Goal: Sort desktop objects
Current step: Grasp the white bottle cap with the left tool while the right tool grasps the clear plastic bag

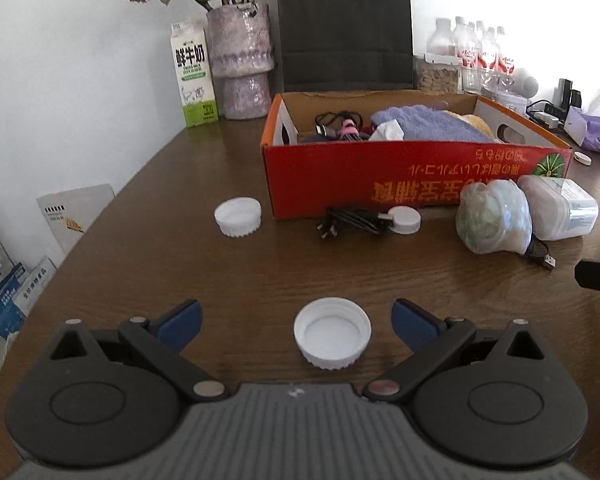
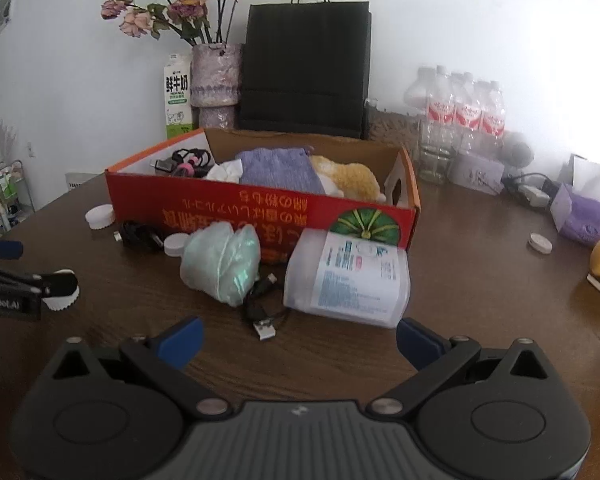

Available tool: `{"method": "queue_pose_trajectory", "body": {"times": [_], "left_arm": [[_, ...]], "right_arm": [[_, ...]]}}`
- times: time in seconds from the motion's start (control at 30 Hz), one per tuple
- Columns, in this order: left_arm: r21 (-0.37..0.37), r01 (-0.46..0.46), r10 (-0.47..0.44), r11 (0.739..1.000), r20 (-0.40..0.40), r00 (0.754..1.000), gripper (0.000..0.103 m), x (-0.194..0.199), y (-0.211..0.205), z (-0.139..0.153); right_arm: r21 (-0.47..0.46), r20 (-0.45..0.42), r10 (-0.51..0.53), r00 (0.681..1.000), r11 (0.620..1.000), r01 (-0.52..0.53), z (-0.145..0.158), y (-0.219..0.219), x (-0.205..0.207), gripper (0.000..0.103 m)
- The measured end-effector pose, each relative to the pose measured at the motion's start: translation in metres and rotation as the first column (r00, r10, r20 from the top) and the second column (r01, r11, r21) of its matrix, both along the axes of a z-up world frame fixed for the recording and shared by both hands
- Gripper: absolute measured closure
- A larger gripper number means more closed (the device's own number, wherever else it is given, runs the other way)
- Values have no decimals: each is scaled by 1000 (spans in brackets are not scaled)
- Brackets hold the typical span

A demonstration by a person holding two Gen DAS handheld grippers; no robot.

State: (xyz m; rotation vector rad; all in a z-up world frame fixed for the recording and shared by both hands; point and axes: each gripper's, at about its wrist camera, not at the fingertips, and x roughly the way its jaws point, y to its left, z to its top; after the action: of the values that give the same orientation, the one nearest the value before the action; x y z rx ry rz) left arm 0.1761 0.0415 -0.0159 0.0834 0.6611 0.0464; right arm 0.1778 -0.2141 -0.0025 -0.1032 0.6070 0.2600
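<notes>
The left gripper [image 1: 296, 326] sits low over the brown table [image 1: 188, 264], jaws spread wide, with a white cap [image 1: 332, 333] lying open side up between them, not touched. The right gripper [image 2: 298, 342] hangs with jaws spread, holding nothing. Behind stands a red box [image 2: 260, 216] full of things. A clear tub [image 2: 346, 282] lies by it, maybe touching.

Three white caps [image 1: 332, 333], two cables [image 1: 352, 222], one box [image 1: 400, 176].
</notes>
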Motion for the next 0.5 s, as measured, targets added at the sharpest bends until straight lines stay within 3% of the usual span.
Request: {"method": "queue_pose_trajectory", "body": {"times": [0.17,0.27,0.33,0.5], "left_arm": [[-6,24,-24,1000,-11,1000,17,1,-3,-3],[-22,38,-38,999,-25,999,37,3,-3,-7],[-48,51,-52,998,-17,999,62,2,-1,-6],[-51,42,-42,998,3,999,62,4,1,0]], "right_arm": [[8,-22,-9,1000,1000,9,-5,0,-1,0],[13,-25,-1,1000,1000,2,-5,3,-2,0],[17,-23,9,1000,1000,-9,-4,8,-2,0],[13,-18,43,999,999,-42,-1,23,1,0]]}}
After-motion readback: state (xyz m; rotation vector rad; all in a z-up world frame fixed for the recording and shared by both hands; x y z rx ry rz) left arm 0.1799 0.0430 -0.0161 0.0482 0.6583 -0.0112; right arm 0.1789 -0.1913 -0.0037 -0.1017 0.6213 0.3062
